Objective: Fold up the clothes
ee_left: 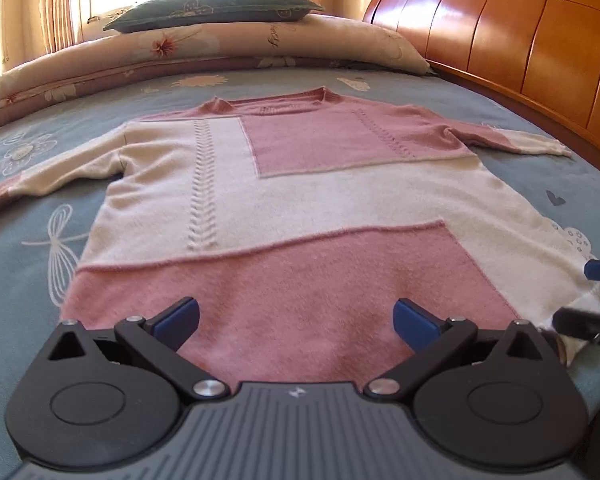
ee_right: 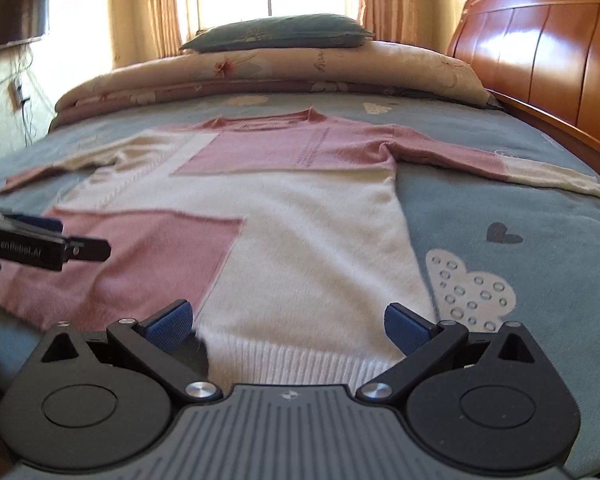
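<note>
The pink-and-cream sweater (ee_left: 284, 200) lies spread flat on the bed (ee_right: 520, 200), sleeves out, hem at the near edge, with the left gripper (ee_left: 296, 320) and right gripper (ee_right: 288, 324) above that hem, fingers wide and empty, so I judge a fold needs a hem grip.

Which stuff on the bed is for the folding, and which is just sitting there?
For the folding:
- pink and cream sweater, spread flat
- left gripper, open
- right gripper, open

Just sitting there:
- dark pillow
- rolled flowery quilt
- blue bedsheet
- wooden headboard
</note>
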